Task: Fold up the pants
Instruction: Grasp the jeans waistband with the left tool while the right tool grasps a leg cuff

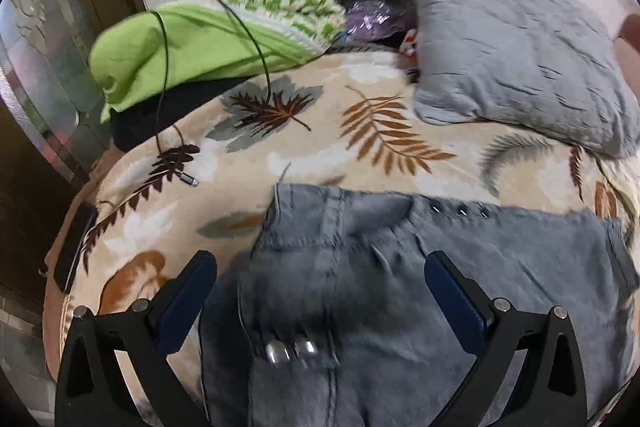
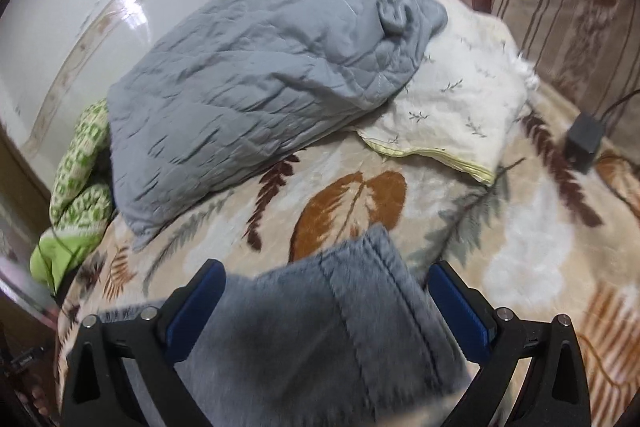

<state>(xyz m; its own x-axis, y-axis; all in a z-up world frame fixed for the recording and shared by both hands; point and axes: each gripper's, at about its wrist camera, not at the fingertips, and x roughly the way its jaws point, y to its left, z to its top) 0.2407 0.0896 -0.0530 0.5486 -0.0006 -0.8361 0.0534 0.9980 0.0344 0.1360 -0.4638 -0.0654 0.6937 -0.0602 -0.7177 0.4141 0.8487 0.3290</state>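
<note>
Spreading wide, both grippers' fingers are held apart, gripping nothing, over faded grey-blue denim pants (image 1: 400,287) laid on a beige leaf-print blanket (image 1: 320,147). The left gripper (image 1: 320,291) is seen nearer the studded waistband toward 12 o'clock; the right gripper (image 2: 326,303) straddles a seam running 12 to 6.

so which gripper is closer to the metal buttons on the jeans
Left. The left gripper hangs open right over the metal buttons; the right gripper hangs open over plain denim, no buttons showing.

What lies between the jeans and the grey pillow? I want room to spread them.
In the left wrist view, only bare leaf-print blanket separates the jeans from the grey pillow; the cable plug lies off to the left.
</note>
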